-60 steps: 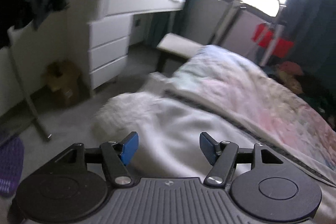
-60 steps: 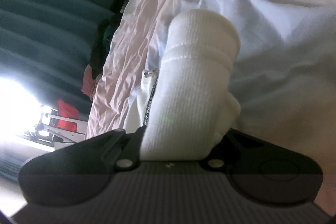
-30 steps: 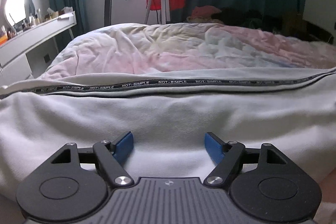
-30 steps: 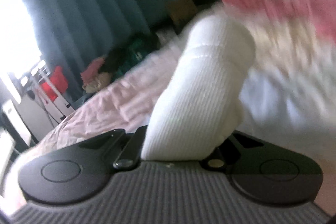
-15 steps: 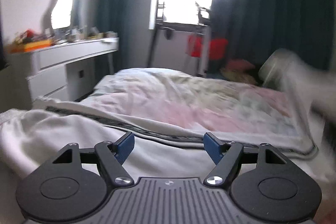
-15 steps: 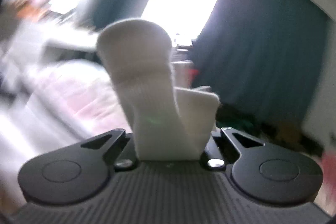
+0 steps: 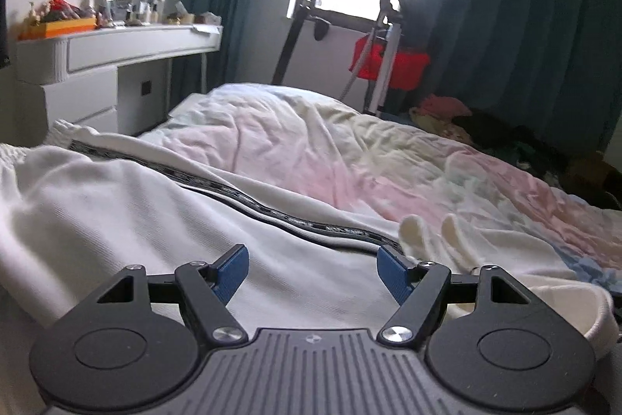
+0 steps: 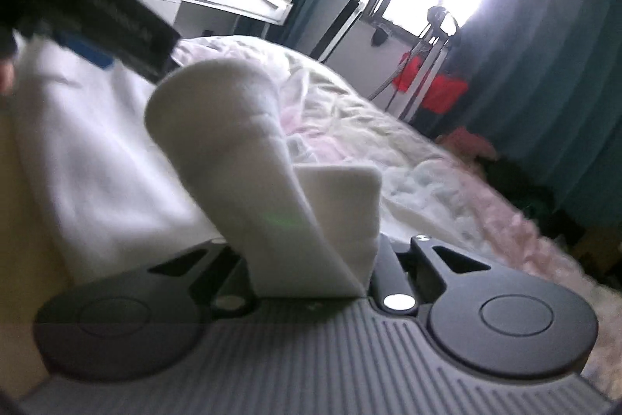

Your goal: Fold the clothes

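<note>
White ribbed knit fills my right gripper (image 8: 311,279) — its fingers are clamped on a cuff-like end of the white garment (image 7: 147,220), which stands up thick and doubled between them. My left gripper (image 7: 313,269) hangs just above the cloth with its blue pads well apart and nothing between them. The garment lies spread across the near side of the bed, over the pink quilt (image 7: 350,158), its black lettered tape (image 7: 272,214) running diagonally. I judge it soft, bulky and limp, so a grip on hems or ribbed edges should hold best. Nothing hard sits on the bed — dresser (image 7: 116,53) and red stand (image 7: 392,65) are well apart.
</note>
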A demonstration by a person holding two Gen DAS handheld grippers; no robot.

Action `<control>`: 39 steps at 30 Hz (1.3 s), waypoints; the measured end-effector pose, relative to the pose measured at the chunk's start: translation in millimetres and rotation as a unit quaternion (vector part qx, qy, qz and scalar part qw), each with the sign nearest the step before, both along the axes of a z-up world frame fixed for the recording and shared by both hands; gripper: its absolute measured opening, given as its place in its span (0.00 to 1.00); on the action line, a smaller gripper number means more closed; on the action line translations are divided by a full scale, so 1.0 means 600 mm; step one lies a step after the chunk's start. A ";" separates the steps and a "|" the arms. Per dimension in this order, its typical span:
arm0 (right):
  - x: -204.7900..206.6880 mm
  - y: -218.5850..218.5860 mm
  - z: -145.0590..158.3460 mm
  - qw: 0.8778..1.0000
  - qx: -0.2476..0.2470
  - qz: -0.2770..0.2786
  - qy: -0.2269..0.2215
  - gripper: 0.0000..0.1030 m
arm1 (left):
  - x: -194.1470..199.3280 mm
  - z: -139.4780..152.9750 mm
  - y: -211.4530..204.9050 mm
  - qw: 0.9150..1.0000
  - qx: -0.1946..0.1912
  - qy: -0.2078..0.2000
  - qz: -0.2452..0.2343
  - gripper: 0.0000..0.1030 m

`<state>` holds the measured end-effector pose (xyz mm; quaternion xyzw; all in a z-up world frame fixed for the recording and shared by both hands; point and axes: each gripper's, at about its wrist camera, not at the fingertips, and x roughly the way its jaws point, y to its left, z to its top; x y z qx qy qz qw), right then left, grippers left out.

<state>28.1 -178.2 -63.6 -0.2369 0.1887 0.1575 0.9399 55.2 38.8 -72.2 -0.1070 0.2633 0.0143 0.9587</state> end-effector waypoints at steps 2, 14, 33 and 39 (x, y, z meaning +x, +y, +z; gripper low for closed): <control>-0.003 -0.007 0.013 0.999 0.039 0.003 0.035 0.16 | 0.006 -0.006 0.005 1.000 -0.022 0.011 -0.007 0.73; -0.017 -0.065 0.089 0.937 0.271 0.005 0.219 0.71 | 0.017 -0.021 0.015 0.993 -0.098 0.032 -0.052 0.75; 0.036 -0.217 0.066 0.895 0.347 -0.208 0.186 0.72 | 0.008 -0.070 -0.085 0.987 -0.027 0.061 -0.148 0.71; 0.046 -0.232 0.050 0.876 0.373 -0.227 0.203 0.72 | -0.010 -0.040 -0.077 0.988 -0.046 0.032 -0.147 0.69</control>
